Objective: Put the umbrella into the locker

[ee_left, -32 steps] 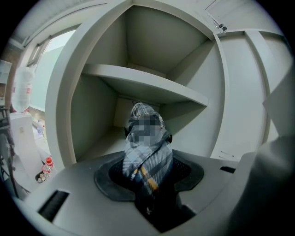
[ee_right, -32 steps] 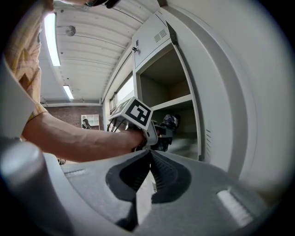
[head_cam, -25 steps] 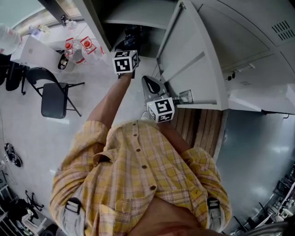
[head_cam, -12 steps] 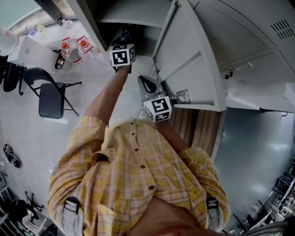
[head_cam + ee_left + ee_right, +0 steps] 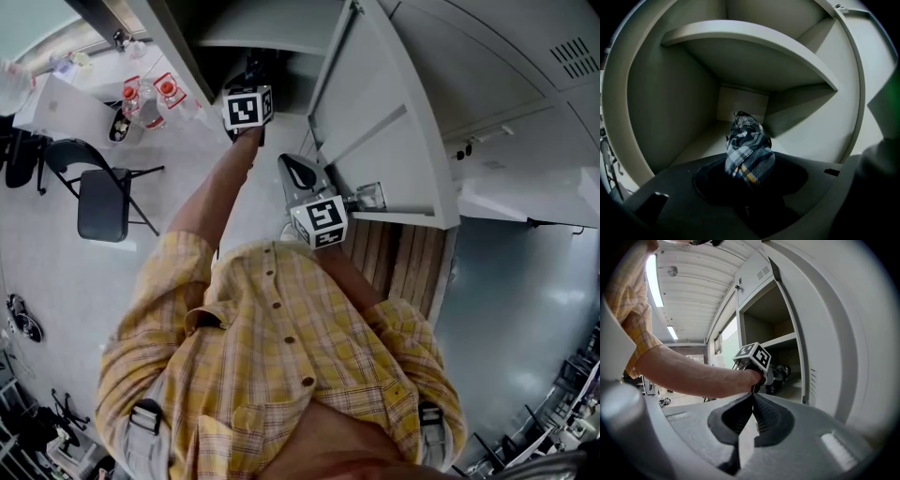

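A folded blue plaid umbrella sticks out forward from my left gripper, which is shut on its near end. Its tip reaches into the open locker compartment, just above the compartment floor and below the shelf. In the head view the left gripper is at the locker mouth, beside the open door. From the right gripper view the umbrella shows as a dark bundle inside the locker. My right gripper is shut with nothing in it and hangs back near the door's lower edge.
The grey locker door stands open on the right. A black folding chair and a table with bottles stand to the left. A wooden strip lies by the locker base.
My left gripper has pushed a little deeper into the locker with the umbrella. The right gripper has stayed where it was.
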Motion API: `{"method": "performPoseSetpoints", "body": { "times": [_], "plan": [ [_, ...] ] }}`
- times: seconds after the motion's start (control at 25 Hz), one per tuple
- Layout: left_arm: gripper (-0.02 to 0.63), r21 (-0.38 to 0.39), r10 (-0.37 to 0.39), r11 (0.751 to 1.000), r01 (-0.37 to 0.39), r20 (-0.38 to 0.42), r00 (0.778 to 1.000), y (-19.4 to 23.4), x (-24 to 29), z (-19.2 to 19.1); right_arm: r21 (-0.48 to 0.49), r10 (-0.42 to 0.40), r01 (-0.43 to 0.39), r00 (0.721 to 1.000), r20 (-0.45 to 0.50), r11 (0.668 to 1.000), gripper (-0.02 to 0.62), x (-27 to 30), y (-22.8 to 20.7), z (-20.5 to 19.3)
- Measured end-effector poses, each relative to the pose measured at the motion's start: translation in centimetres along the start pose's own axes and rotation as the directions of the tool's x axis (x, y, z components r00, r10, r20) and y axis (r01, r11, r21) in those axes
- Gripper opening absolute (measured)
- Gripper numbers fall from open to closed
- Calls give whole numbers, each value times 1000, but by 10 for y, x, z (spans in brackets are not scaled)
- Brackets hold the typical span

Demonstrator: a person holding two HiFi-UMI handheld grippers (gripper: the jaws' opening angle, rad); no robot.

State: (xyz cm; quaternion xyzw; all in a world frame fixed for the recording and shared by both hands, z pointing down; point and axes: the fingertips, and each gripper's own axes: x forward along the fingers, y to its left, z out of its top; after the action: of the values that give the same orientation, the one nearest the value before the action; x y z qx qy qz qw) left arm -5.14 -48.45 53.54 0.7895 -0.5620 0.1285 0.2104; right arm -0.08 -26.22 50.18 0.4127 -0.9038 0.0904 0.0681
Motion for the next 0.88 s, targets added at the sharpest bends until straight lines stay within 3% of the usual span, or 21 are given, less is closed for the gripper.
{"method": "performPoseSetpoints", "body": {
  "times": [0.44, 0.64, 0.88],
  "plan": [
    [211, -31, 17, 999, -19, -65, 998, 2, 12, -8, 13, 9, -9, 1000, 6, 1000, -2, -1, 1, -2],
    [287, -19, 28, 999, -28, -31, 999, 0, 9, -1, 18, 11, -11, 1000, 12, 1000, -2, -3, 2, 0],
    [301, -11, 32, 999, -32, -16, 999, 2, 0, 5, 21, 1, -2, 1000, 26, 1000, -2, -5, 5, 3]
  ]
}}
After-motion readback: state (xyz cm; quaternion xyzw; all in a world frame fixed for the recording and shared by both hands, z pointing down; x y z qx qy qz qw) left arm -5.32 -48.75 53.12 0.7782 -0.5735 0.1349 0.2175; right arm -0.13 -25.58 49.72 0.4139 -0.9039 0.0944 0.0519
